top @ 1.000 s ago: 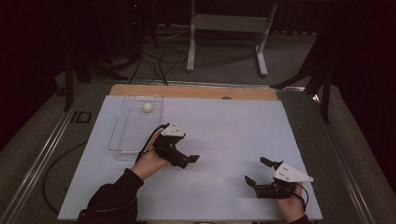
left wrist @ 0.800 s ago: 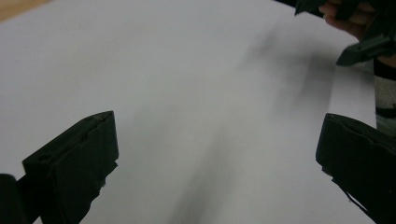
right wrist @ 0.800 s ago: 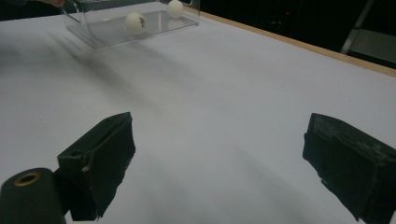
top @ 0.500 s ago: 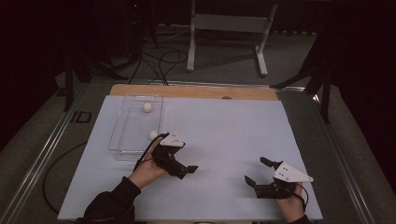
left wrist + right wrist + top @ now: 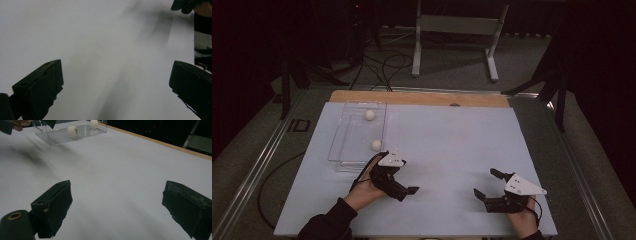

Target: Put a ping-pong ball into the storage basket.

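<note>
- My left gripper (image 5: 404,185) sits over the white table sheet (image 5: 447,150), just beside the near right corner of the clear plastic tray (image 5: 343,150); in the high view its jaws point toward the right and the near edge.
- In the left gripper view I see its two black jaws wide apart, with only bare sheet between them.
- Two white balls lie in the tray: the nearer ball (image 5: 376,145) close to the tray's right wall, the farther ball (image 5: 370,115) toward the tray's far end.
- The nearer ball is behind my left gripper, just beyond the hand (image 5: 367,187) holding it, and not touching either jaw.
- My right gripper (image 5: 486,184) rests near the table's front right, well apart from the tray and both balls.
- Its jaws also stand wide apart over bare sheet in the right gripper view; the tray and balls show far off at upper left there.
- A wooden strip (image 5: 422,98) runs along the table's far edge.
</note>
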`<state>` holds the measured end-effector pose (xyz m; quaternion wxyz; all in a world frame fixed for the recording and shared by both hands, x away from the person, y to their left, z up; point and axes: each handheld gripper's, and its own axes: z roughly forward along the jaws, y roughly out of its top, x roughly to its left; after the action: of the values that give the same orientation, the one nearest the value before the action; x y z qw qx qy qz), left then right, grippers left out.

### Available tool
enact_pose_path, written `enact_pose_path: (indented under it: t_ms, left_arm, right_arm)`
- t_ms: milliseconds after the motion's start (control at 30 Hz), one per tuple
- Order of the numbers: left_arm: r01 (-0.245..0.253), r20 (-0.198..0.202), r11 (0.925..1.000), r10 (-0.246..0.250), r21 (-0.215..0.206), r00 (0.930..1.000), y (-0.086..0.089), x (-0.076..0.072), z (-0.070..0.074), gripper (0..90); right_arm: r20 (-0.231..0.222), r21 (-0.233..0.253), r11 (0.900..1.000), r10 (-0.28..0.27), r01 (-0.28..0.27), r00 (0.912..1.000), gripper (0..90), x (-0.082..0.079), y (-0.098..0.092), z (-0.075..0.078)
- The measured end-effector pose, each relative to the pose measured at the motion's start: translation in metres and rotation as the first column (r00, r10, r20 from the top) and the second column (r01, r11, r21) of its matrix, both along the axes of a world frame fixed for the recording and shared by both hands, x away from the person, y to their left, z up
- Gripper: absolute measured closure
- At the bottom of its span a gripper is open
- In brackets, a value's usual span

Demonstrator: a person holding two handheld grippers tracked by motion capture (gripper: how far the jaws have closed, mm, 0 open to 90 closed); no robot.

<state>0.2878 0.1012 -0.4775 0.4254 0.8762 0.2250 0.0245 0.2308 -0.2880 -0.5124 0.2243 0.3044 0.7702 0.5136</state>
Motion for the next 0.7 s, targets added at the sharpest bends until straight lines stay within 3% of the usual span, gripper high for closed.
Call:
enact_pose_path:
  t_ms: [500,700]
  left_arm:
    - [-0.022,-0.049,0.9997,0.022,-0.004,0.9985,0.023,-0.012,-0.018,0.4]
    - [-0.041,-0.047,0.9990,0.042,0.018,0.9980,0.032,-0.016,-0.024,0.4]
  right_arm:
    - [0.001,-0.007,1.000,0.000,0.000,1.0000,8.8,0.000,0.001,0.000]
    - [0.001,-0.007,1.000,-0.001,0.001,1.0000,8.8,0.000,0.001,0.000]
